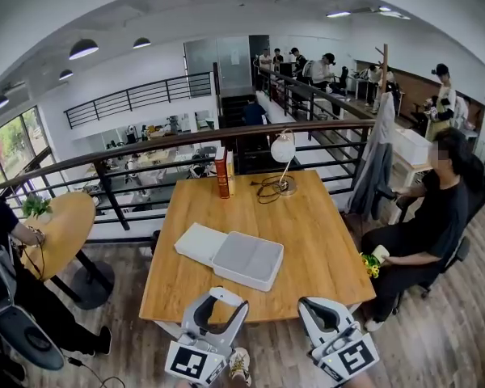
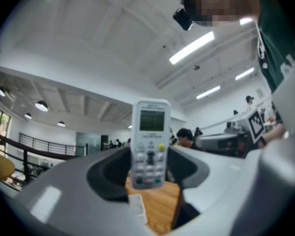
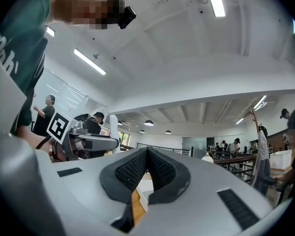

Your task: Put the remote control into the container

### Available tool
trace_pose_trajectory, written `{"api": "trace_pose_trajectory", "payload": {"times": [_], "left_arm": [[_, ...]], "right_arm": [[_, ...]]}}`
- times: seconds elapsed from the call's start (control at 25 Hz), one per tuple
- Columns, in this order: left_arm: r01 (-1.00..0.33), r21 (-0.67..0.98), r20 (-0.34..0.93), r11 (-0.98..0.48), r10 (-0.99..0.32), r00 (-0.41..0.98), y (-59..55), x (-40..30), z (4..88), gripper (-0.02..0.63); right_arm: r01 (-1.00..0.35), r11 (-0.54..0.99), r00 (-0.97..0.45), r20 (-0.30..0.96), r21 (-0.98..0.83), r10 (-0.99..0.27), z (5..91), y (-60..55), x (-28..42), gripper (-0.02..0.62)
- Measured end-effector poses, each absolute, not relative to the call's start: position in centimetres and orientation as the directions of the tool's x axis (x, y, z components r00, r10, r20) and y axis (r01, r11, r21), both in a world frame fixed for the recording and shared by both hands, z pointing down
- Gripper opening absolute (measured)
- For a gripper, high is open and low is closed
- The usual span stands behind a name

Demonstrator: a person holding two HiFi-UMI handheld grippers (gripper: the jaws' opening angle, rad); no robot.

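Head view, lower centre: the left gripper (image 1: 218, 304) and the right gripper (image 1: 319, 307), both of smooth grey-white plastic, are held at the near edge of a rectangular wooden table (image 1: 315, 225) with a matte, pale-brown top.

Left gripper view, centre: the jaws are closed on the lower part of the remote control (image 2: 150, 141). It is a slim white slab standing upright, with a greenish screen at the top and rows of small rounded buttons below, one yellow and two green. The dark, curved jaw pads (image 2: 104, 176) flank it.

Right gripper view, centre: the jaws meet at their tips with nothing between them. Their black pads (image 3: 132, 170) have a fine ribbed texture.

Head view, centre: the container (image 1: 249, 259), a shallow white rectangular tray with rounded corners, lies on the table. A flat white panel (image 1: 199, 242) lies against its upper-left side.

Head view, upper centre: upright red-brown books (image 1: 223, 172), a desk lamp with a round white shade (image 1: 283, 147) and a looped dark cable (image 1: 267, 189) stand at the far end of the table.
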State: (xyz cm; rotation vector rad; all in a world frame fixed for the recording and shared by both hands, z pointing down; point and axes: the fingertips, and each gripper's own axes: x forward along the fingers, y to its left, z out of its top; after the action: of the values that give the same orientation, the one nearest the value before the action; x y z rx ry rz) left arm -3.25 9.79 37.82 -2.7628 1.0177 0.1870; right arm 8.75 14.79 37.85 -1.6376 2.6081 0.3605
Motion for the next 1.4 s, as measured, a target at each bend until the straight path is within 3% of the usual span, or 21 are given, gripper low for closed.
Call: {"api": "trace_pose_trajectory", "payload": {"times": [0.72, 1.4], "left_arm": [[-0.669, -0.151, -0.148, -0.728, -0.652, 0.743, -2.7, -2.5, 38.4, 0.236], [-0.662, -0.140, -0.141, -0.737, -0.647, 0.750, -19.6, -6.2, 36.4, 0.236]], "right_arm": [[-0.894, 0.435, -0.444, -0.073, 0.111, -0.893, 40.6, 3.3, 9.6, 0.017], [-0.899, 0.428, -0.436, -0.102, 0.091, -0.894, 37.5, -15.3, 5.7, 0.017]]}}
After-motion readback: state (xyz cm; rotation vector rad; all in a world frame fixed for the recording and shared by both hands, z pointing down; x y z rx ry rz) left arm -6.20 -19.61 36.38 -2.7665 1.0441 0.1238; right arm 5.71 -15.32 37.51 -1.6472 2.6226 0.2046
